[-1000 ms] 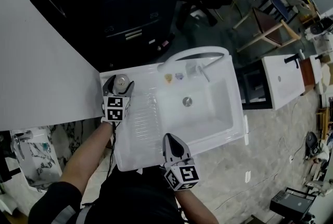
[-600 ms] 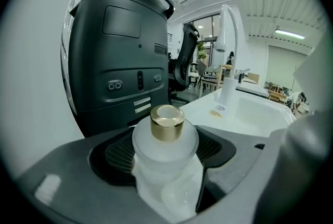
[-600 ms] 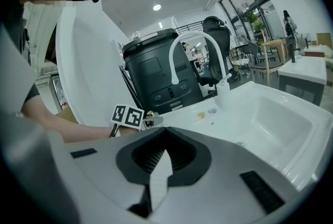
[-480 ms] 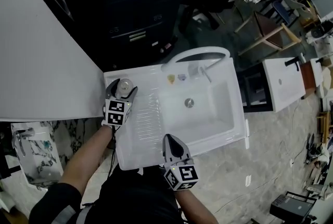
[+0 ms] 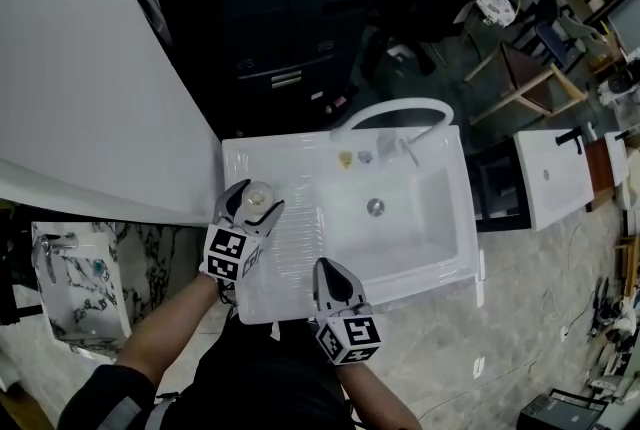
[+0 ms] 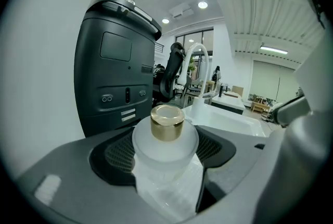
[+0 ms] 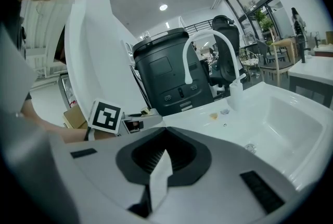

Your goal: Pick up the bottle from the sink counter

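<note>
A frosted clear bottle (image 6: 165,155) with a gold cap (image 6: 167,122) sits upright between the jaws of my left gripper (image 6: 166,165), which is shut on it. In the head view the left gripper (image 5: 252,206) holds the bottle (image 5: 258,197) above the ribbed drainboard of the white sink counter (image 5: 290,258). My right gripper (image 5: 333,284) hovers at the counter's front edge; in the right gripper view its jaws (image 7: 161,165) are shut together with nothing between them.
The sink basin (image 5: 400,218) with its drain (image 5: 376,207) lies to the right, with a white arched faucet (image 5: 395,110) at the back. Two small items (image 5: 355,158) rest by the faucet. A large black bin (image 6: 117,56) stands behind the counter, a white wall (image 5: 90,98) to the left.
The left gripper, shut on the bottle, has come nearer and to the right, from the back-left corner of the counter to over the drainboard. The right gripper has stayed put.
</note>
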{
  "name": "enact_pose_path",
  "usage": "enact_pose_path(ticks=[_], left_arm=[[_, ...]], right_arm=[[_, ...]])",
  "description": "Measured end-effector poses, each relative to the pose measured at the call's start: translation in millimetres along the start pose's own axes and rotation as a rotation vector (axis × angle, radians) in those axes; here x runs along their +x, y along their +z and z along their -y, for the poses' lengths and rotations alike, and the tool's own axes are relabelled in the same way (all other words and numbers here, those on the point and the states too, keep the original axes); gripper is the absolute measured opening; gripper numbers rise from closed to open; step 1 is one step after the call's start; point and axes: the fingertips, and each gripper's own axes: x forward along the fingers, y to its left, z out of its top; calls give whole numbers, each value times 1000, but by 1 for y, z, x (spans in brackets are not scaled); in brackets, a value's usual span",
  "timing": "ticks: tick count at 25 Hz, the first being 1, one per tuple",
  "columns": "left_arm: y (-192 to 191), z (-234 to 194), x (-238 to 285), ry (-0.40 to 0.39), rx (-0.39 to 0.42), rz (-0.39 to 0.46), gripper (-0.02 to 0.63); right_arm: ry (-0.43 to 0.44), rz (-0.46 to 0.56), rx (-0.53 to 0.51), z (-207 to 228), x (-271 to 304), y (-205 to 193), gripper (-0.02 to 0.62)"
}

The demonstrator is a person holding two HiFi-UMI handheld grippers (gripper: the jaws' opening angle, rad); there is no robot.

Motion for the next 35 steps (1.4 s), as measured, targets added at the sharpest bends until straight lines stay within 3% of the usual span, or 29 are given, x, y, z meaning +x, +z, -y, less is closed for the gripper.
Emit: enact_pose_path(ticks=[7, 18, 35], left_arm=[[7, 21, -52, -83, 5, 5, 337], [11, 47, -120, -100, -21, 16, 337], [12, 78, -175, -124, -12, -2, 336]], right_arm=[[37, -7, -16, -17, -1, -2, 5], [63, -2, -61, -31, -8, 3, 5], [87, 5, -112, -46, -21, 18, 5]])
